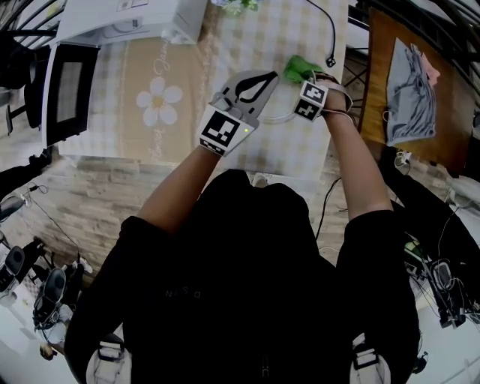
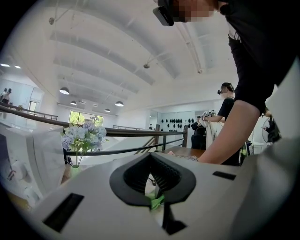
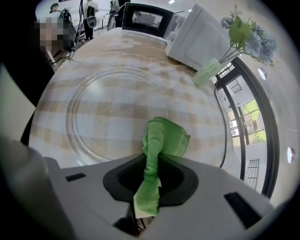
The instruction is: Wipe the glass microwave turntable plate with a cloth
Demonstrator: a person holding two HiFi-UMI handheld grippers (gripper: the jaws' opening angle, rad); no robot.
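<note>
The clear glass turntable plate (image 3: 108, 112) lies over the checked tablecloth in front of my right gripper (image 3: 148, 185). That gripper is shut on a green cloth (image 3: 164, 138), whose bunched end rests on the plate's near part. In the head view the cloth (image 1: 298, 69) shows just beyond the right gripper (image 1: 306, 81), and a faint arc of the plate rim (image 1: 279, 118) runs between the two grippers. My left gripper (image 1: 271, 75) is angled upward with its jaws closed; in its own view the left gripper (image 2: 157, 202) pinches a pale edge that looks like the plate's rim, with a scrap of green behind it.
A white microwave (image 1: 131, 19) stands at the table's far left with its dark door (image 1: 64, 90) swung open. A vase of flowers (image 3: 208, 70) stands beyond the plate. A black cable (image 1: 330, 37) runs along the table's right edge. A wooden table with grey fabric (image 1: 409, 82) is to the right.
</note>
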